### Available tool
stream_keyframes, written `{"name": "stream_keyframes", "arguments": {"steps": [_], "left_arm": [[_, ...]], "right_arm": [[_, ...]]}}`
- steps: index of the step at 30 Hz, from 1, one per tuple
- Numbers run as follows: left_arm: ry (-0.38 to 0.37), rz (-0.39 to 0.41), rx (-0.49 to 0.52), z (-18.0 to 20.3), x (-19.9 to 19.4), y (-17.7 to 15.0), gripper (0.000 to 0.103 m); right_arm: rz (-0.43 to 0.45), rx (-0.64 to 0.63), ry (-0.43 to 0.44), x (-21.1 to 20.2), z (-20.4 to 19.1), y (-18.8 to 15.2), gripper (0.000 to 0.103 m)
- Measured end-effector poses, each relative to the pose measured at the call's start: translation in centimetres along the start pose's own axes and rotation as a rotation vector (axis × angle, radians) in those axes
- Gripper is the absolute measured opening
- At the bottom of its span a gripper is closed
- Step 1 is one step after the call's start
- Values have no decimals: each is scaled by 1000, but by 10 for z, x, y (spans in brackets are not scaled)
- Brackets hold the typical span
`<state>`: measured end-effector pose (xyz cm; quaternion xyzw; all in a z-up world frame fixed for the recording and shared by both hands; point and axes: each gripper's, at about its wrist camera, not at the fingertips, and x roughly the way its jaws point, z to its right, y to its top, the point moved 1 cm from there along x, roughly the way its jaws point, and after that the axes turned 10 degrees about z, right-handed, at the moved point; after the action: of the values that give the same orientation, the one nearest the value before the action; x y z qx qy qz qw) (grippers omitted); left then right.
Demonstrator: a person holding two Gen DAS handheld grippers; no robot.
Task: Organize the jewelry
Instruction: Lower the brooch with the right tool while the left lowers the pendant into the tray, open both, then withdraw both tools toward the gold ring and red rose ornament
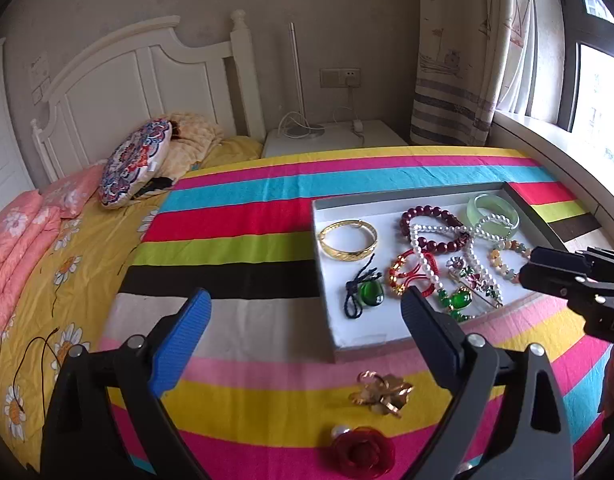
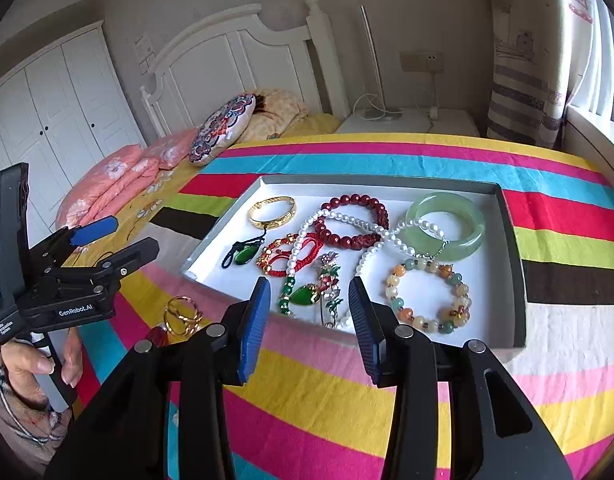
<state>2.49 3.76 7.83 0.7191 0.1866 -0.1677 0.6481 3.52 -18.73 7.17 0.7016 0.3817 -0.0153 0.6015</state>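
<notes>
The gold flower brooch (image 1: pixel 381 396) and red rose ring (image 1: pixel 363 454) lie on the striped cloth (image 1: pixel 235 248), just outside the grey tray (image 1: pixel 327 320) of bracelets. I judge they go in next: my left gripper (image 1: pixel 303 312) hangs spread and empty above them, my right gripper (image 2: pixel 309 312) likewise spread near the tray's front rim, so lowering and pinching the brooch comes next

Tray (image 1: pixel 327 280) lies ahead-right of the left gripper (image 1: pixel 303 312); flower brooch (image 1: pixel 381 394) and rose (image 1: pixel 363 454) lie on the cloth (image 1: pixel 235 216) between its fingers.

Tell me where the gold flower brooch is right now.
The gold flower brooch lies on the striped cloth outside the tray, just before its near edge, beside the red rose piece.
</notes>
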Motion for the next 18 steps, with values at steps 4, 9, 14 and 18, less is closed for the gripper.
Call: {"name": "stream_keyframes", "arguments": {"steps": [4,9,14,18], "left_arm": [[58,35,-33,-25,-32,-26,101],[77,12,-54,-46,-49,-62,100],[59,-4,-55,-48,-49,-85,100],[79,-29,-32,-42,-42,-92,100]], "right_arm": [[8,-35,-9,-19,-5,-16,55],[-25,-32,3,-27,-8,-40,57],[-69,-32,-8,-19,-11,-57,61],[-90,-63,-12,-12,-19,-62,61]]}}
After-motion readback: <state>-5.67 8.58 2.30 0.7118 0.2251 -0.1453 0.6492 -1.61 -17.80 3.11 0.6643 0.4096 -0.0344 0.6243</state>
